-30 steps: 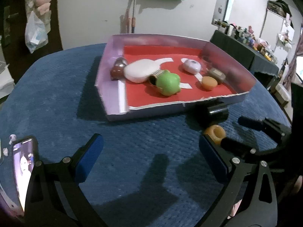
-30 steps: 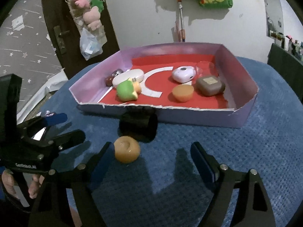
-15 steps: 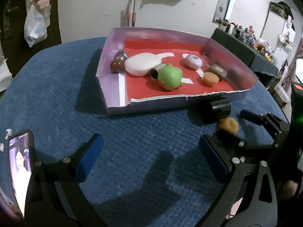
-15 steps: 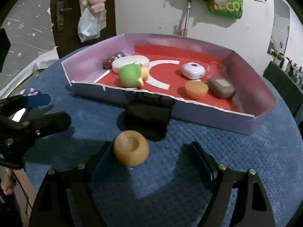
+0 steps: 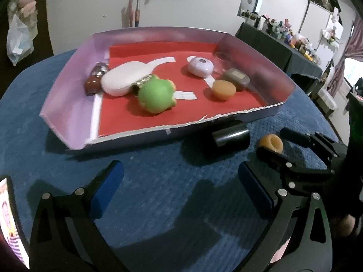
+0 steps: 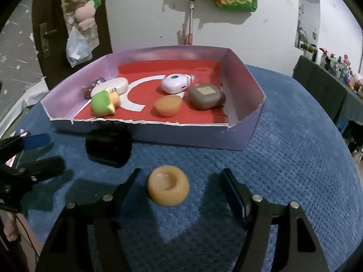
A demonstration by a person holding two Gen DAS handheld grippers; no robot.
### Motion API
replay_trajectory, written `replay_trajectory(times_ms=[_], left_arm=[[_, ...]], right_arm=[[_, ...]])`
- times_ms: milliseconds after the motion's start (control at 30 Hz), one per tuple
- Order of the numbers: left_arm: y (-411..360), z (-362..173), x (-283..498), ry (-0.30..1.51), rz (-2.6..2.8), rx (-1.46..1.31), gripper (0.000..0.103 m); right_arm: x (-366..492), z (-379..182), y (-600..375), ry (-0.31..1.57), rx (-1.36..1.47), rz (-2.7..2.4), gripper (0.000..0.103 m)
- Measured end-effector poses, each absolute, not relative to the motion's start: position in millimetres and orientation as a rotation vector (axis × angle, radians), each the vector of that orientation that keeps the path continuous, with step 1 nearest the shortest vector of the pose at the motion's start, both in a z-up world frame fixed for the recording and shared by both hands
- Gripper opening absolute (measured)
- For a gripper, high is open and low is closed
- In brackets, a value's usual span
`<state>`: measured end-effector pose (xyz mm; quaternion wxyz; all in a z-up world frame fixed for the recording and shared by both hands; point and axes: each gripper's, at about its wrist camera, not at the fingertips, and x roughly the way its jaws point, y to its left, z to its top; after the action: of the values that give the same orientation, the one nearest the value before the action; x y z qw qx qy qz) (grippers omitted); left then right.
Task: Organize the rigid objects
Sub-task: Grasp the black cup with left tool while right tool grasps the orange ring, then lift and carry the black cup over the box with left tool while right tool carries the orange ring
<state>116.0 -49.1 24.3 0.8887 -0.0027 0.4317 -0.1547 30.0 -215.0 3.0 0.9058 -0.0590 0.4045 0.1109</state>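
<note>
An orange ring-shaped cup (image 6: 168, 188) lies on the blue cloth between the fingers of my right gripper (image 6: 183, 189). The jaws are closing; the left pad is almost at the cup and the right pad stands clear of it. A black cylinder (image 6: 109, 147) lies on its side just beyond, against the purple tray (image 6: 192, 136). In the left wrist view my left gripper (image 5: 181, 183) is open and empty, short of the black cylinder (image 5: 230, 137) and the orange cup (image 5: 271, 142).
The red-floored tray (image 5: 68, 104) holds a green toy (image 5: 156, 95), a white oval case (image 5: 124, 80), a lilac device (image 5: 200, 66), a brown case (image 5: 236, 78) and another orange cup (image 5: 223, 89). A phone (image 5: 9, 222) lies at the near left.
My right gripper has come in around the orange cup and its jaws have narrowed. My left gripper has moved closer to the tray and the black cylinder.
</note>
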Motion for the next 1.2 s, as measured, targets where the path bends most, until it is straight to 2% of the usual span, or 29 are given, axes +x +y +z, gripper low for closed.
replay_trajectory(times_ms=[133,533,633,700,733,800,833,1200], left_arm=[[-63,23,122,0.900,-0.347,-0.017,0.103],[-76,14,136,0.925,-0.317,-0.051,0.100],[-75,15,133,0.919,-0.311,-0.040,0.090],[-75,17,131,0.916,-0.342,-0.050,0.074],[-75,18,130,0.917,-0.363,-0.057,0.070],[-78,19,128,0.918,-0.391,-0.057,0.054],[-80,20,127,0.918,-0.405,-0.055,0.051],[-63,32,110,0.893,-0.410,-0.071,0.050]], right_arm=[[29,2,-218,0.834,-0.110,0.236,0.066],[24,0,-219,0.813,-0.137,0.264,0.063],[25,0,-215,0.807,-0.152,0.267,0.054],[24,0,-212,0.804,-0.161,0.272,0.040],[24,0,-210,0.801,-0.168,0.268,0.040],[23,0,-209,0.800,-0.175,0.266,0.040],[23,1,-208,0.800,-0.171,0.267,0.040],[12,11,-204,0.800,-0.165,0.289,0.040]])
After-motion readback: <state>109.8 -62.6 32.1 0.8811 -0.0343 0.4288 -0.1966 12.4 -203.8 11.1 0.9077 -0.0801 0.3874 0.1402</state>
